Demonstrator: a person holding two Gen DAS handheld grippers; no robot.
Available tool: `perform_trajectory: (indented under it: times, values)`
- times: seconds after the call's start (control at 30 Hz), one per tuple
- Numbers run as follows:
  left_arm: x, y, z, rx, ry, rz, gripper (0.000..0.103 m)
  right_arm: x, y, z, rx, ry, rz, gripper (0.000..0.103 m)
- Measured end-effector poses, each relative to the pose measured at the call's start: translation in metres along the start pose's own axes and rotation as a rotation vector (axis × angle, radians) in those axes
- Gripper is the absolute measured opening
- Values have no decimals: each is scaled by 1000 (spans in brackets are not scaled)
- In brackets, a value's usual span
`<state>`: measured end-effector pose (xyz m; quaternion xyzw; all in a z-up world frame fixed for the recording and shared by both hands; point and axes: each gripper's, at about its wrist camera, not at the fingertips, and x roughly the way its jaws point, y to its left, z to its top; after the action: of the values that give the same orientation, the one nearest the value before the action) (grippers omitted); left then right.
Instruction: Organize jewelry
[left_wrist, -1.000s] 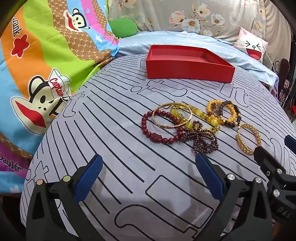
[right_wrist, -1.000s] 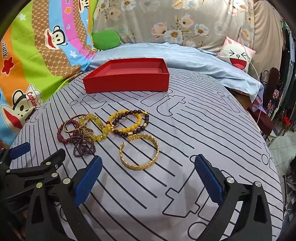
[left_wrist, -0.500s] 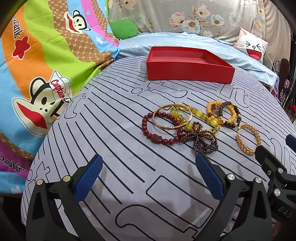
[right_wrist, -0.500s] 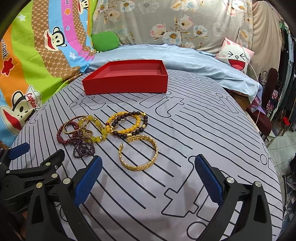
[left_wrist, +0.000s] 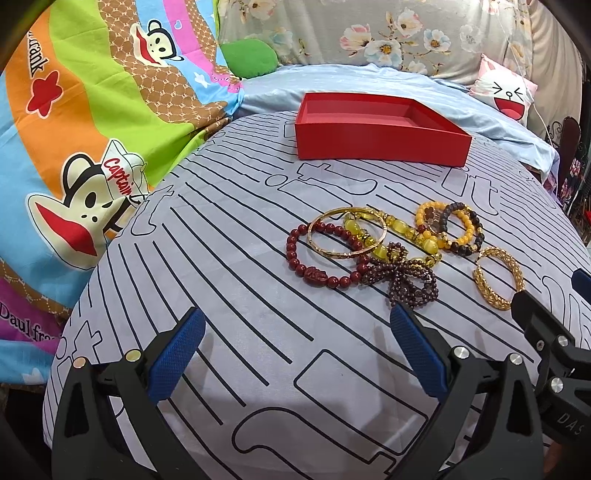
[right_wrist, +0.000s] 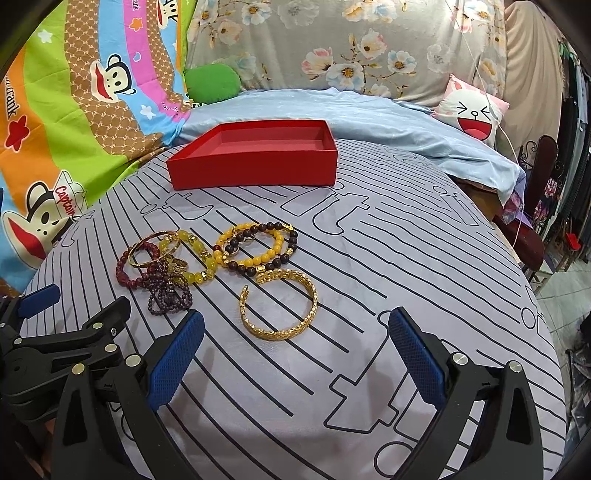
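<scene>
Several bracelets lie in a cluster on the striped grey cloth: a dark red bead bracelet (left_wrist: 314, 264), a plain gold bangle (left_wrist: 347, 234), a yellow bead bracelet (left_wrist: 397, 230), a purple bead bunch (left_wrist: 408, 280), an orange and dark bead pair (left_wrist: 448, 230) and a gold cuff (left_wrist: 496, 284) (right_wrist: 282, 301). An empty red box (left_wrist: 380, 129) (right_wrist: 255, 158) stands behind them. My left gripper (left_wrist: 295, 349) is open and empty, short of the cluster. My right gripper (right_wrist: 295, 349) is open and empty, just short of the gold cuff.
A colourful cartoon blanket (left_wrist: 74, 129) lies to the left. A light blue sheet (right_wrist: 351, 110) and a pink face pillow (right_wrist: 471, 112) lie behind the box. The round table's edge drops off at the right (right_wrist: 532, 295).
Both grippers have moved slightly forward towards the bracelets. Nothing has been taken hold of.
</scene>
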<state>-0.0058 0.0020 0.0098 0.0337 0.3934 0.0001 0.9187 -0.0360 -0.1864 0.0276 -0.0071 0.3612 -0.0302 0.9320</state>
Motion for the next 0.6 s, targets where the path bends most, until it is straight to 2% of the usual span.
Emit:
perform_trajectory:
  times: [0.6]
  values:
    - [3, 7, -1, -26, -1, -16, 96, -1, 2, -1, -20, -4, -12, 96]
